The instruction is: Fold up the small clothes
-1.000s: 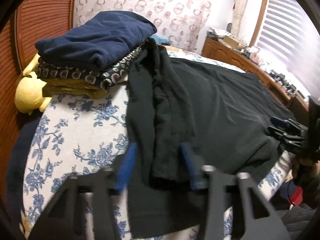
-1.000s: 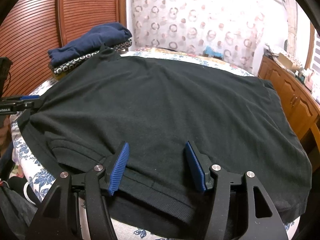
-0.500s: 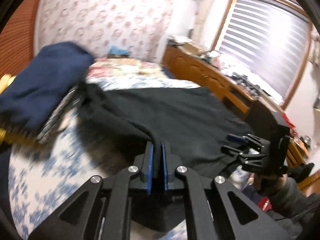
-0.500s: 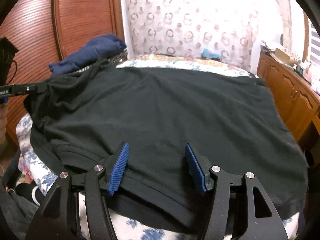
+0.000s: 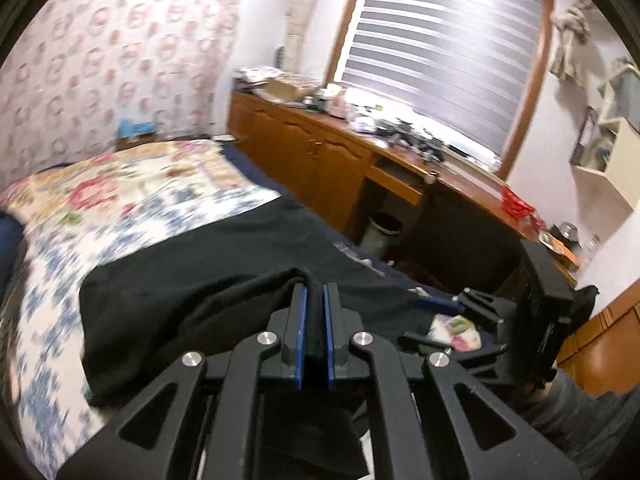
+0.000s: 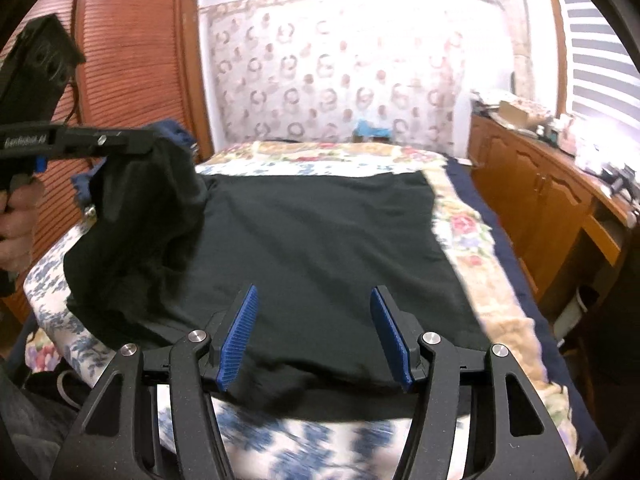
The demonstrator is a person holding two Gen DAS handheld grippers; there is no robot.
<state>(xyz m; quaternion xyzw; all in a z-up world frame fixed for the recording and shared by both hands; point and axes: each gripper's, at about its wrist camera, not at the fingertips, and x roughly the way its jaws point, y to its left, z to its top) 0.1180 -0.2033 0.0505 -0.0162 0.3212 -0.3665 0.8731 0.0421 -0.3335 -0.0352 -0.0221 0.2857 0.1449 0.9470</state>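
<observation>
The left tool (image 5: 314, 316) is pinching a raised fold of the black knit garment (image 6: 320, 248), which is lying spread across the floral-quilted bed (image 6: 472, 236). The right tool (image 6: 314, 336) is hovering over the garment's near hem with its blue pads spread apart.

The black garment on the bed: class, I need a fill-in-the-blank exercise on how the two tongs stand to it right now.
1. The left tongs are shut on the ____ garment.
2. The right tongs hover over its near edge with their blue pads ____.
3. The garment lies on a bedspread with a ____ pattern.
4. The side of the garment that the left tongs hold is ____ off the bed.

Missing words: black; apart; floral; lifted
</observation>
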